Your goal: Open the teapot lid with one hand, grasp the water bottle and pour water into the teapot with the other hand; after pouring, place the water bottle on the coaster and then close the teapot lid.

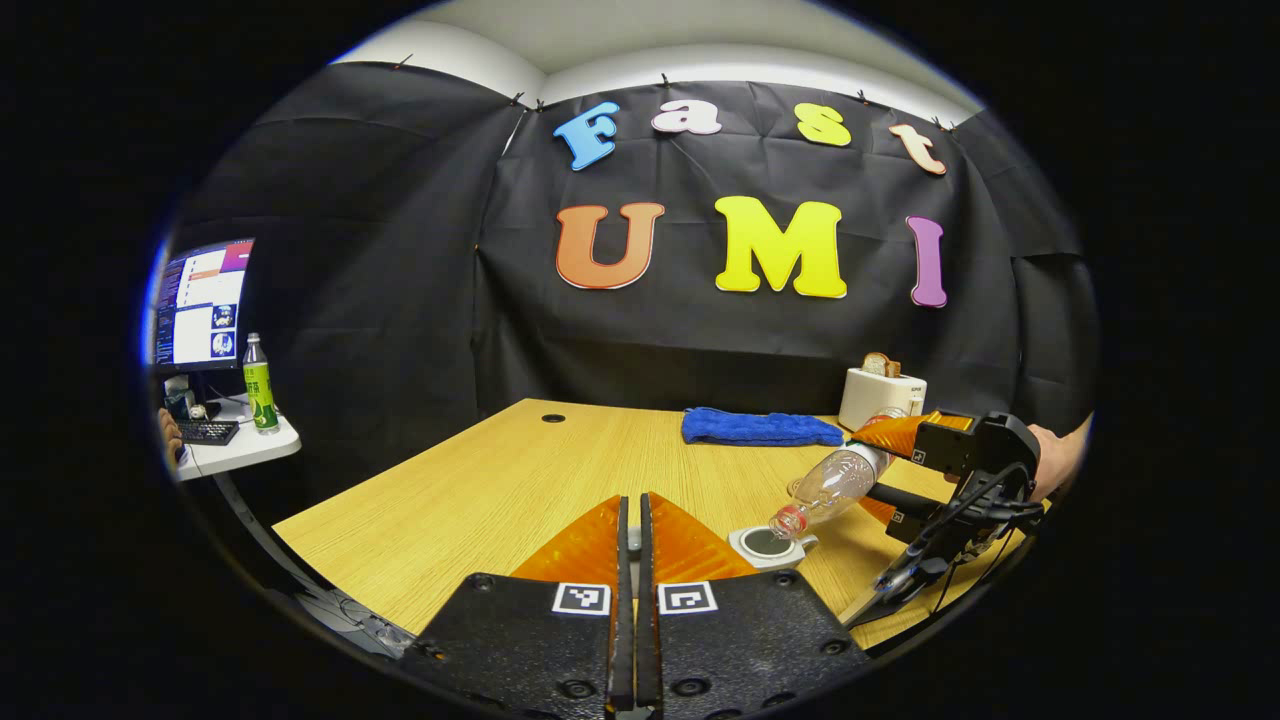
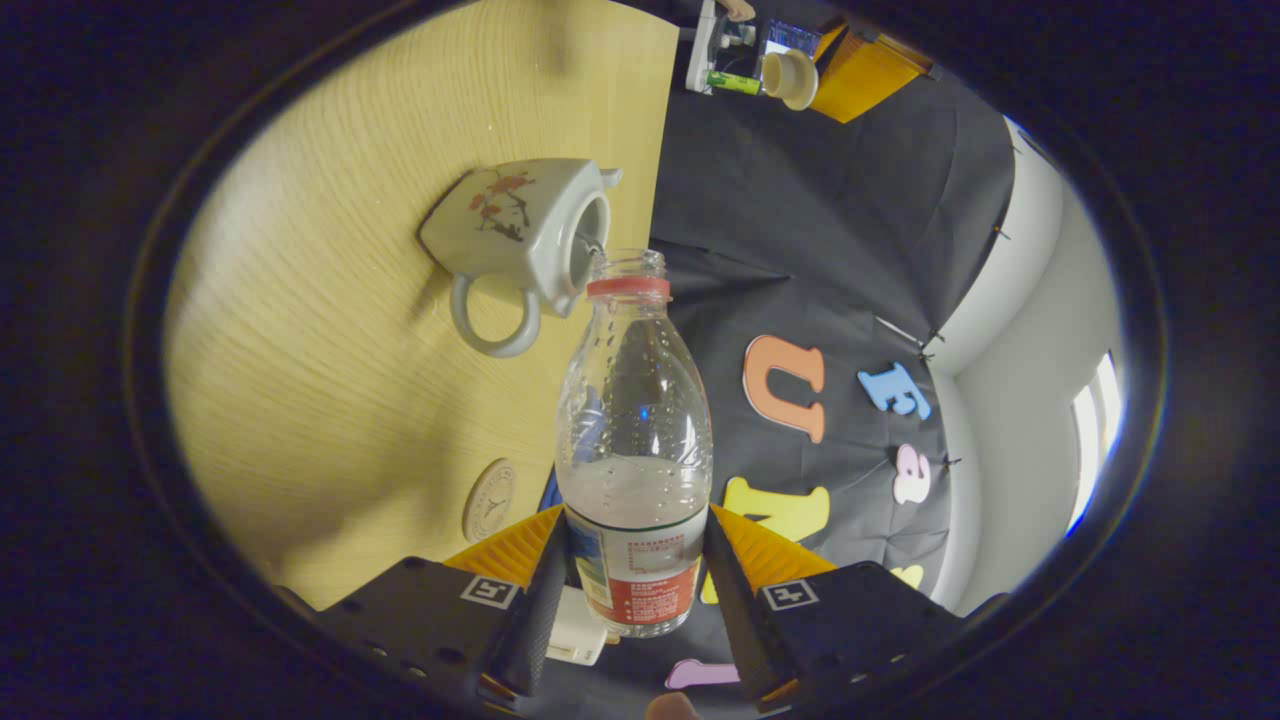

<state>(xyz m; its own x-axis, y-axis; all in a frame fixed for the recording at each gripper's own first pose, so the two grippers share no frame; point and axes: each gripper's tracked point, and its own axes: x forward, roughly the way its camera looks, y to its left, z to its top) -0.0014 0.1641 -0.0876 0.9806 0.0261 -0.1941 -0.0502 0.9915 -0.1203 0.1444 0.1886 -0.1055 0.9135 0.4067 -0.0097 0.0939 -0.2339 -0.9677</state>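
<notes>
The right gripper (image 2: 633,570) clamps the water bottle (image 2: 634,440) tipped toward the open teapot (image 2: 515,235) at eleven o'clock to pour, while the left gripper (image 1: 630,560) hangs back, fingers closed; what it holds, I cannot tell.

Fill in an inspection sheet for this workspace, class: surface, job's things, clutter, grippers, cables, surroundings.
Surface: wooden table, no spill seen.
Job's things: teapot open; water bottle tipped, mouth at its opening; coaster on the table, nothing on it.
Clutter: blue towel and toaster at the far edge.
Grippers: left gripper shut on the teapot lid; right gripper shut on the water bottle.
Cables: black cables hanging from the right gripper.
Surroundings: side desk with monitor, keyboard, green bottle.
</notes>
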